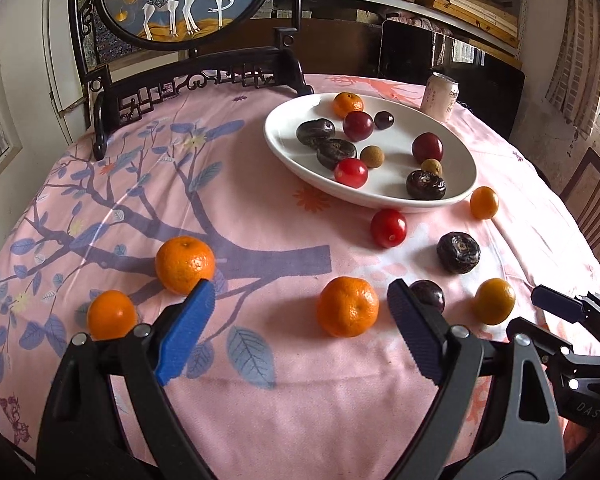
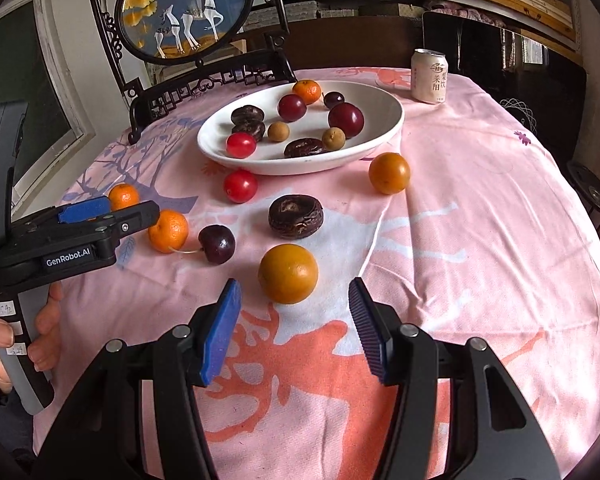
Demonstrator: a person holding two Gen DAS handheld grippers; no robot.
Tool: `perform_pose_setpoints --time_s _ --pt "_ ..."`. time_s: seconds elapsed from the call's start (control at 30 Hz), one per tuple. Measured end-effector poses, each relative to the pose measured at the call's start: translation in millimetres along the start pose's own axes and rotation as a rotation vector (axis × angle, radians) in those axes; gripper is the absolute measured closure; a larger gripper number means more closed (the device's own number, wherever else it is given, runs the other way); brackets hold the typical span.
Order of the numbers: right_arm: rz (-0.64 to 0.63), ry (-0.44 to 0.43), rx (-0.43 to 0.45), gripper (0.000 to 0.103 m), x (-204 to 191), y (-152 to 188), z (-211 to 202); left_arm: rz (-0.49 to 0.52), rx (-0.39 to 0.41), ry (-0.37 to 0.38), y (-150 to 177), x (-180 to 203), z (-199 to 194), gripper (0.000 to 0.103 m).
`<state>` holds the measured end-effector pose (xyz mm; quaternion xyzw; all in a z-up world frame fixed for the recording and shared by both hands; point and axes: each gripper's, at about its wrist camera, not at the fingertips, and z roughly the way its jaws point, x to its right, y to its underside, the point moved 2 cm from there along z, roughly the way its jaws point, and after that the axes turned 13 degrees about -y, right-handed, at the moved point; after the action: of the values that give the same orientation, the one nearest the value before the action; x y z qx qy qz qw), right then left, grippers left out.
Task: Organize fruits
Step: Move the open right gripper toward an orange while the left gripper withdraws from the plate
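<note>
Left tool (image 2: 85, 209) (hand (image 2: 4, 336) visible) shows wholly in right view.

Bare cloth (image 2: 480, 240) lies open right of the plate (image 2: 384, 136); loose oranges (image 1: 347, 306), a tomato (image 2: 241, 186) and dark fruit (image 2: 296, 216) crowd its near side.

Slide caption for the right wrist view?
Open right gripper approaches a smooth orange fruit on the pink tablecloth, white oval fruit dish beyond.
</note>
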<state>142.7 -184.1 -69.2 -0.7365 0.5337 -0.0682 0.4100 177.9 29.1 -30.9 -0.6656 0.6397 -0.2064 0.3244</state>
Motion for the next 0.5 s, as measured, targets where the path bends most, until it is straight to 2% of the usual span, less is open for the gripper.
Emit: perform_pose_setpoints --time_s 0.3,0.5 --pt "0.009 0.048 -0.101 0.047 0 -4 28 0.017 -0.033 0.018 5 1 2 0.013" --pt "0.006 0.069 -0.083 0.047 1 -6 34 0.014 -0.067 0.032 8 2 7 0.013"
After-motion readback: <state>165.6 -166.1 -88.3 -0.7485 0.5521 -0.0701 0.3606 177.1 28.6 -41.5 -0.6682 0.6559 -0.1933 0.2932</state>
